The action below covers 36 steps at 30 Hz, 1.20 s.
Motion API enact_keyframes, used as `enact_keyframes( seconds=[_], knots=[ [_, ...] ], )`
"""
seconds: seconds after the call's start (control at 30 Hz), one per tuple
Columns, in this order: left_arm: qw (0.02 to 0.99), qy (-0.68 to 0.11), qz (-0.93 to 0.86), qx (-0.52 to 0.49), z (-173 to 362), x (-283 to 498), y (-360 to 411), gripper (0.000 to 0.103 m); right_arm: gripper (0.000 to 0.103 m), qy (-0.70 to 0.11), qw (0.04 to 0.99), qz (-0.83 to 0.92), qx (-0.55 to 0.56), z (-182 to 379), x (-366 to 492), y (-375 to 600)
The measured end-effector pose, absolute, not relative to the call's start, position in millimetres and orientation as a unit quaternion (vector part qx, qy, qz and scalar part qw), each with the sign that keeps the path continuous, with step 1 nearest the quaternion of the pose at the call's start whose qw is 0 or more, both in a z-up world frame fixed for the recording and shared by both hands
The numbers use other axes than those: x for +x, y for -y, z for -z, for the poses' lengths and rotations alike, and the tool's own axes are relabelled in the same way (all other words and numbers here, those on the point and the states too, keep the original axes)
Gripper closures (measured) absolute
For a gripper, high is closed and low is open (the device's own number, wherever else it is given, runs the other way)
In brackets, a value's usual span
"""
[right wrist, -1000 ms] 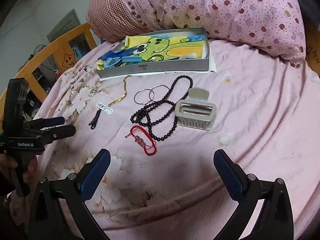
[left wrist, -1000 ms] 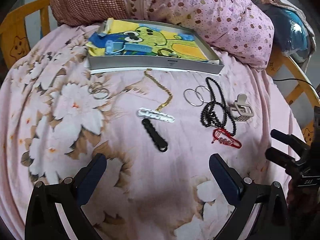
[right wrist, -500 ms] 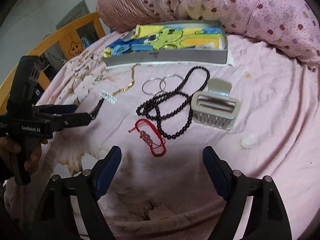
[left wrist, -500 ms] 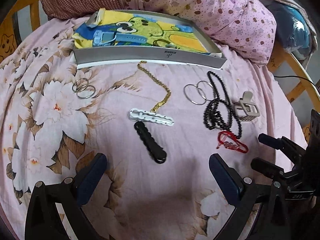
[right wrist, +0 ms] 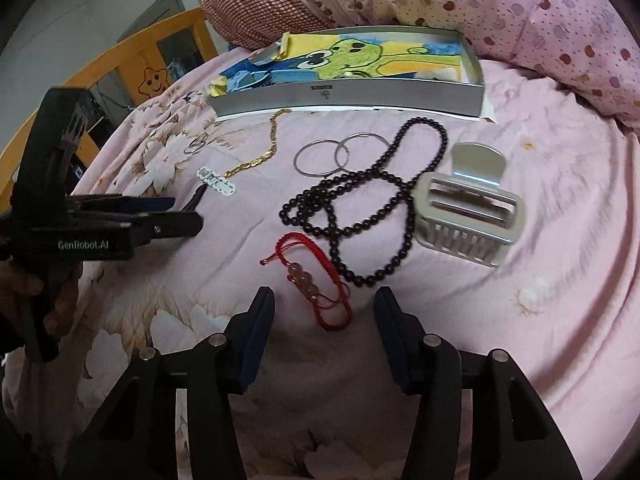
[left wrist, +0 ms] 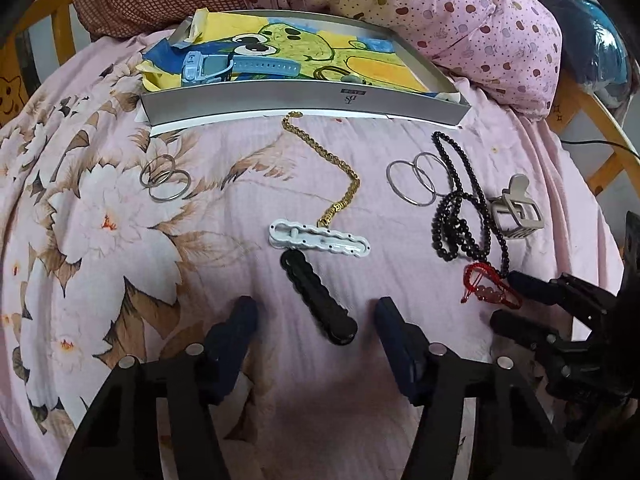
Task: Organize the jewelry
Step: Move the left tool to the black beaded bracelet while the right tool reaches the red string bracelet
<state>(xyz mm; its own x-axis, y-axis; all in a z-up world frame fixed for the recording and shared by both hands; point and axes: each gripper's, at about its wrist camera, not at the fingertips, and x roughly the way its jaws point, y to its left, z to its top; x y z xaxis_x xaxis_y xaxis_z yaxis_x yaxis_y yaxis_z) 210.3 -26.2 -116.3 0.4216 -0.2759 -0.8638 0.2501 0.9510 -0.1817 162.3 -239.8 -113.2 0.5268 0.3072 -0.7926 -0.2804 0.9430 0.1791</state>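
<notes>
Here the left tool (left wrist: 316, 314) hangs low over the pink flowered bedsheet (left wrist: 100, 240), its fingers spread on either side of the near end of a black hair clip (left wrist: 318, 298), touching nothing. Just beyond the black clip lies a white hair clip (left wrist: 320, 239), with a gold chain (left wrist: 336, 178) running from it up to the front wall of a grey box (left wrist: 304, 98). Inside the box a blue watch (left wrist: 224, 68) rests on a cartoon-printed cloth. Silver rings (left wrist: 166, 178) lie to the left on the sheet.

The right tool (right wrist: 324, 308) is likewise spread wide, its fingers flanking the near end of a red string bracelet (right wrist: 312, 276) without gripping it. Past the bracelet sprawls a black bead necklace (right wrist: 360, 200), with two silver hoops (right wrist: 340, 152) beside it and a grey claw clip (right wrist: 468, 208) touching its right side. A spotted pink quilt (right wrist: 480, 4) is bunched behind the box.
</notes>
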Motion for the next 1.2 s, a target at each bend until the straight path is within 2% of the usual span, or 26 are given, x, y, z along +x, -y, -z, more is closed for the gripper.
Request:
enact_keyframes(
  seconds=[0.1, 0.23, 0.3, 0.37, 0.43, 0.73, 1.0, 1.2],
  knots=[
    [0.842, -0.515, 0.16, -0.016, 115.5, 212.4, 25.9, 0.045, 0.056, -0.452, 0.876, -0.17, 0.006, 113.6, 164.4, 233.1],
    [0.841, -0.509, 0.18, -0.022, 112.5, 208.5, 27.2, 0.05, 0.056, -0.448, 0.876, -0.176, 0.012, 113.2, 166.1, 232.8],
    [0.841, -0.508, 0.185, -0.017, 112.6, 207.2, 29.5, 0.053, 0.064, -0.447, 0.877, -0.176, 0.008, 113.8, 165.4, 231.4],
    [0.841, -0.507, 0.187, -0.015, 112.8, 207.3, 29.2, 0.06, 0.065, -0.447, 0.877, -0.177, 0.004, 114.5, 164.9, 230.9],
    [0.841, -0.508, 0.185, -0.025, 112.1, 207.8, 26.0, 0.062, 0.065, -0.447, 0.877, -0.178, 0.005, 114.2, 165.1, 231.5],
    [0.832, -0.51, 0.211, -0.054, 104.5, 189.5, 24.2, 0.062, 0.065, -0.448, 0.876, -0.177, 0.002, 114.7, 165.1, 231.3],
    [0.822, -0.535, 0.172, -0.088, 116.1, 207.9, 15.1, 0.062, 0.065, -0.448, 0.876, -0.177, -0.009, 115.2, 165.0, 231.3],
    [0.826, -0.54, 0.152, -0.049, 118.1, 219.0, 27.2, 0.062, 0.065, -0.441, 0.881, -0.172, -0.021, 114.5, 166.7, 229.4]
  ],
)
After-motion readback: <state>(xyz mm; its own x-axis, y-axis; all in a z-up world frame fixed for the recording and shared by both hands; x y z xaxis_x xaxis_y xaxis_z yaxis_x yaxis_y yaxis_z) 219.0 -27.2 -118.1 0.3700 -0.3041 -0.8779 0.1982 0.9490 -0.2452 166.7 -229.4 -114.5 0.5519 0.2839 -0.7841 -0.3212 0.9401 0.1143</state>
